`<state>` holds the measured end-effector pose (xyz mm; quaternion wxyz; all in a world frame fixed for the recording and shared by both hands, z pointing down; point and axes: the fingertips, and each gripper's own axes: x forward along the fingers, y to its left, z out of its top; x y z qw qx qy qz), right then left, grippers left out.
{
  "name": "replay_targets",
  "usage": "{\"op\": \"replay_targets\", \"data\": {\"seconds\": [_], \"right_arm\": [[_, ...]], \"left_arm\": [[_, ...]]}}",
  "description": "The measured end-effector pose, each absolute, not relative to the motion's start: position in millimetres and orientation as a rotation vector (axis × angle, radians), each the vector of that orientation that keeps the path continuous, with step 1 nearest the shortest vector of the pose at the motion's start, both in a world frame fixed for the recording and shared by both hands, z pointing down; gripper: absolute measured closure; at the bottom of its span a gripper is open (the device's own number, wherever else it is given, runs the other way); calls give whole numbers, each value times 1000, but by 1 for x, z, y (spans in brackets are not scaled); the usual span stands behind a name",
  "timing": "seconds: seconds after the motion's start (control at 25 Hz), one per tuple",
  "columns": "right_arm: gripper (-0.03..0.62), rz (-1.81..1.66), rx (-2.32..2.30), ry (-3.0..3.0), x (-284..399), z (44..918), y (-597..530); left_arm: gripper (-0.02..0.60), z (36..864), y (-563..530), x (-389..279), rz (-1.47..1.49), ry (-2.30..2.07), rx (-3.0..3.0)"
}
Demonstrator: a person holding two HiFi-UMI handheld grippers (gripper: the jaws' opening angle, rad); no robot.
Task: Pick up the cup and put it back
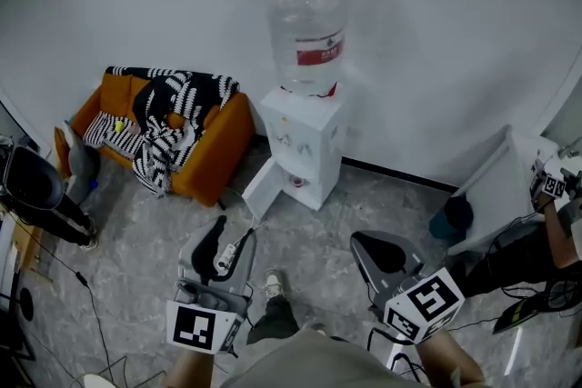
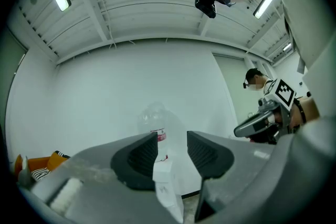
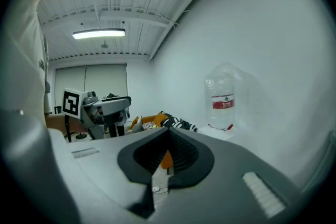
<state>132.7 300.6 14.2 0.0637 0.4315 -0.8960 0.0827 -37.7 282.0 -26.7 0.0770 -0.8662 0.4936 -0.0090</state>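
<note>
A white water dispenser (image 1: 305, 145) with a clear bottle (image 1: 309, 32) on top stands against the far wall. A small reddish thing (image 1: 297, 182) sits in its tap alcove, too small to tell as a cup. My left gripper (image 1: 225, 241) is held low in front of the dispenser, jaws apart with nothing between them. The left gripper view frames the dispenser (image 2: 164, 178) in that gap (image 2: 172, 147). My right gripper (image 1: 377, 252) hovers to the right. Its pads meet at the tips (image 3: 169, 132) and hold nothing. The bottle (image 3: 223, 97) shows to its right.
An orange sofa (image 1: 214, 150) with a black-and-white blanket stands left of the dispenser. A black chair (image 1: 36, 186) is at the far left. A white panel (image 1: 500, 186) and another person's arm (image 1: 559, 223) are at the right. Cables lie on the grey floor (image 1: 309, 241).
</note>
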Motion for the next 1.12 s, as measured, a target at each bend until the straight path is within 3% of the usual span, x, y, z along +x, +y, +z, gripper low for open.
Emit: {"op": "replay_targets", "data": {"seconds": [0.68,1.12], "right_arm": [[591,244,1460,-2587,51,1,113],[591,159,1611,-2529,28,-9,32]], "left_arm": [[399,-16,74,-112,-157,1327,-2670],[399,-2,-3,-150,-170,1272,-2724]]}}
